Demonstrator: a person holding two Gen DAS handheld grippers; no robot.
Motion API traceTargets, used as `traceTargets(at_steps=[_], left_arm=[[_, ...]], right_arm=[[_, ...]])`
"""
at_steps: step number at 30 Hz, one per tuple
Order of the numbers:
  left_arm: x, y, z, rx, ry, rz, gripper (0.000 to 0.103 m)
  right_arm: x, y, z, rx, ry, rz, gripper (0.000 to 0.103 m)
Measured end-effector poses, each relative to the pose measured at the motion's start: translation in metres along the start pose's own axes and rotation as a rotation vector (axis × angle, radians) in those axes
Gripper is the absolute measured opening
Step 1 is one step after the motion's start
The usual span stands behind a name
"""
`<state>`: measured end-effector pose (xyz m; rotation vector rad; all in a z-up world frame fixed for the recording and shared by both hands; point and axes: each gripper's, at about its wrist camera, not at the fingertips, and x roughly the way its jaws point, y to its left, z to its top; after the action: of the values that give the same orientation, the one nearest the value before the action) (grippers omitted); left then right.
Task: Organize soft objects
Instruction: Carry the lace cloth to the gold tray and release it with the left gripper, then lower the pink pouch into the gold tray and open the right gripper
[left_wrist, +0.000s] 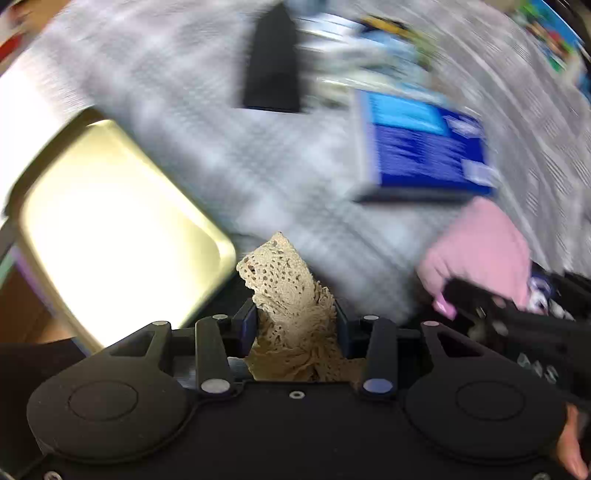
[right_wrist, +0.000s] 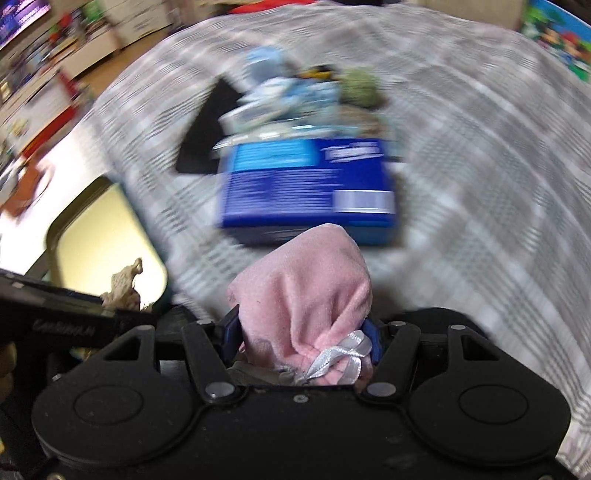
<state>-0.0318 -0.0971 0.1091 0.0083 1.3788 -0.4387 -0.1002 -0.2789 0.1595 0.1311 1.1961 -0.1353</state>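
Observation:
My left gripper (left_wrist: 295, 317) is shut on a beige lace cloth (left_wrist: 288, 291) that stands up between its blue pads, just right of a pale yellow tray (left_wrist: 110, 229). My right gripper (right_wrist: 301, 332) is shut on a pink velvet pouch (right_wrist: 303, 288) with a white ribbon (right_wrist: 340, 360). That pouch (left_wrist: 480, 251) and the right gripper's black body show at the lower right of the left wrist view. In the right wrist view the lace cloth (right_wrist: 123, 282) hangs over the tray (right_wrist: 107, 236) at the left.
A blue box (right_wrist: 310, 188) lies on the grey checked cloth (right_wrist: 480, 184) ahead of both grippers, also the blue box (left_wrist: 424, 151). Behind it are a black flat object (left_wrist: 271, 62) and a blurred heap of light blue and green soft items (right_wrist: 306, 99). Shelves stand far left.

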Motion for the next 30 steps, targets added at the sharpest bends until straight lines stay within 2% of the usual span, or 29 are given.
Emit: traceTargets(at_steps=[5,12,19,22,24,27,30], left_arm=[[-0.001,0.064,0.004,-0.154,-0.070,0.098,0.042],[0.009,0.132,0.028,-0.317,-0.154,0.241,0.043],[0.036,0.167,0.041,-0.412,-0.177,0.298,0.046],[0.047,0.178,0.043,-0.421,-0.139,0.282,0.048],[0.050,0.183,0.043,-0.425,-0.131,0.275,0.052],[0.047,0.186,0.043,-0.445,-0.149,0.313,0.064],[0.045,0.188,0.045,-0.460,-0.155,0.303,0.065]], right_arm=[[0.017,0.063,0.015,-0.112,0.027,0.088,0.062],[0.032,0.122,0.036,-0.208,0.039,0.134,0.062],[0.052,0.152,0.055,-0.231,0.061,0.149,0.062],[0.062,0.164,0.059,-0.235,0.074,0.159,0.062],[0.069,0.171,0.062,-0.240,0.087,0.167,0.062],[0.078,0.181,0.064,-0.246,0.106,0.185,0.063],[0.084,0.189,0.067,-0.250,0.095,0.212,0.071]])
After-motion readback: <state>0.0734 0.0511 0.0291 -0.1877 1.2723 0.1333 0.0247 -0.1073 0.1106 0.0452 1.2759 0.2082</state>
